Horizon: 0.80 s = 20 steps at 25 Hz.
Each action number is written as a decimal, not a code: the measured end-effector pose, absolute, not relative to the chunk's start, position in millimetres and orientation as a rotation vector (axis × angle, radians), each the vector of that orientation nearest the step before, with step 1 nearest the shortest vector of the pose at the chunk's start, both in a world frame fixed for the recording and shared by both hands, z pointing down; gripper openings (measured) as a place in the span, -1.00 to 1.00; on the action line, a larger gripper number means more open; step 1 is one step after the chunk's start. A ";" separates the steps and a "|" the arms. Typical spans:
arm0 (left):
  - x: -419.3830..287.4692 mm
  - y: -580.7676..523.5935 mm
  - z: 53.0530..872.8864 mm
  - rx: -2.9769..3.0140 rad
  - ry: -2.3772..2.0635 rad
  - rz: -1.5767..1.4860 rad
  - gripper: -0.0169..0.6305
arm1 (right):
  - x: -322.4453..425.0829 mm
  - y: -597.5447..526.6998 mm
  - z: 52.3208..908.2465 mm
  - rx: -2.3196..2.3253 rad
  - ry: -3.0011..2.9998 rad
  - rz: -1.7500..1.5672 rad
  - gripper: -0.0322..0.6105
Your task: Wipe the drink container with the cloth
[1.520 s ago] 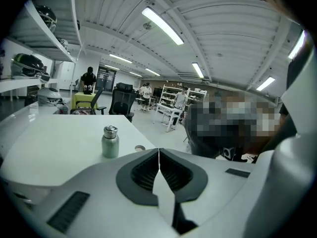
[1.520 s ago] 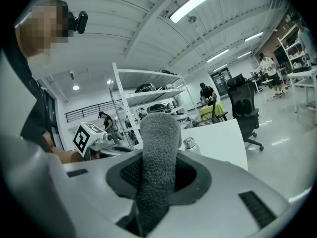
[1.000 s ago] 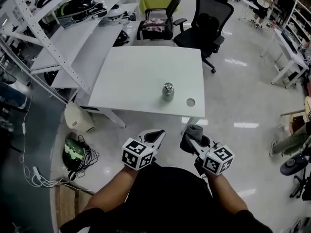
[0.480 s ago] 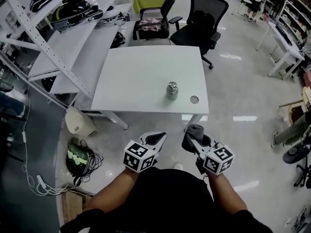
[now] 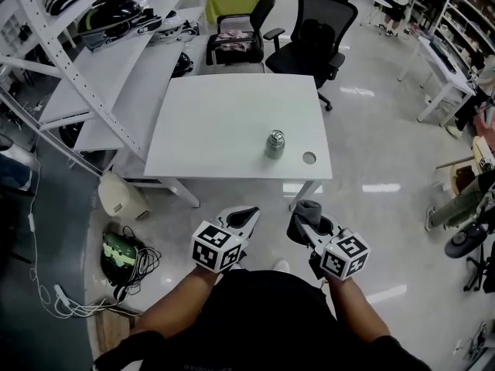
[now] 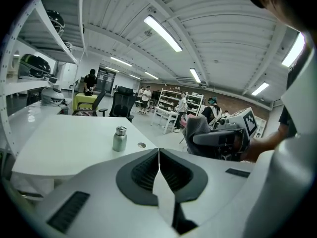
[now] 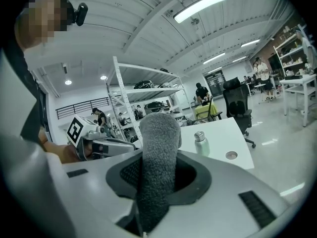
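Observation:
A small steel drink container (image 5: 274,144) stands upright near the front right of the white table (image 5: 216,122); it also shows in the left gripper view (image 6: 119,138) and the right gripper view (image 7: 200,142). My right gripper (image 5: 304,221) is shut on a grey cloth (image 5: 310,212), which stands up between its jaws (image 7: 158,157). My left gripper (image 5: 247,217) is shut with nothing in it (image 6: 158,155). Both grippers hang over the floor, short of the table's front edge, well apart from the container.
A round cable hole (image 5: 309,158) lies in the table right of the container. White shelving (image 5: 93,52) runs along the left. Two office chairs (image 5: 313,33) stand behind the table. A beige bin (image 5: 122,195) and cables (image 5: 116,253) lie on the floor at left.
Both grippers and the head view have moved a little toward the table; the container sits slightly nearer in the view. The jaws have not changed.

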<state>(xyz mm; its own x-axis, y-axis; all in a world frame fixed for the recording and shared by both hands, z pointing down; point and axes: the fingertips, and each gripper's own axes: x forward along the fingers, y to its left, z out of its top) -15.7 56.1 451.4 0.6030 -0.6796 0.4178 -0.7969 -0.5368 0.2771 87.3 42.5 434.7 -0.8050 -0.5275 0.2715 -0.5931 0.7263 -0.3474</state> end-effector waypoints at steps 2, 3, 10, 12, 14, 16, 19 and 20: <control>-17.8 60.0 453.2 2.396 -1.165 0.374 -0.90 | 86.0 45.8 436.5 0.916 -2.769 0.641 -0.55; -19.3 61.3 453.7 2.398 -1.162 0.378 -0.90 | 84.9 47.5 437.4 0.918 -2.767 0.643 -0.55; -21.1 62.0 449.8 2.420 -1.147 0.385 -0.90 | 81.5 51.4 439.0 0.927 -2.758 0.638 -0.55; -20.9 62.2 449.8 2.427 -1.147 0.391 -0.90 | 81.5 50.1 438.5 0.932 -2.762 0.635 -0.55; -21.9 62.3 450.4 2.429 -1.148 0.396 -0.90 | 81.1 49.0 438.3 0.934 -2.766 0.635 -0.55; -23.8 62.2 450.8 2.427 -1.148 0.401 -0.90 | 80.7 48.5 438.2 0.939 -2.768 0.639 -0.55; -25.7 61.1 450.1 2.428 -1.147 0.405 -0.90 | 80.1 48.1 438.4 0.947 -2.768 0.647 -0.55; -25.9 60.4 449.5 2.430 -1.147 0.405 -0.90 | 79.9 48.0 438.8 0.948 -2.766 0.649 -0.55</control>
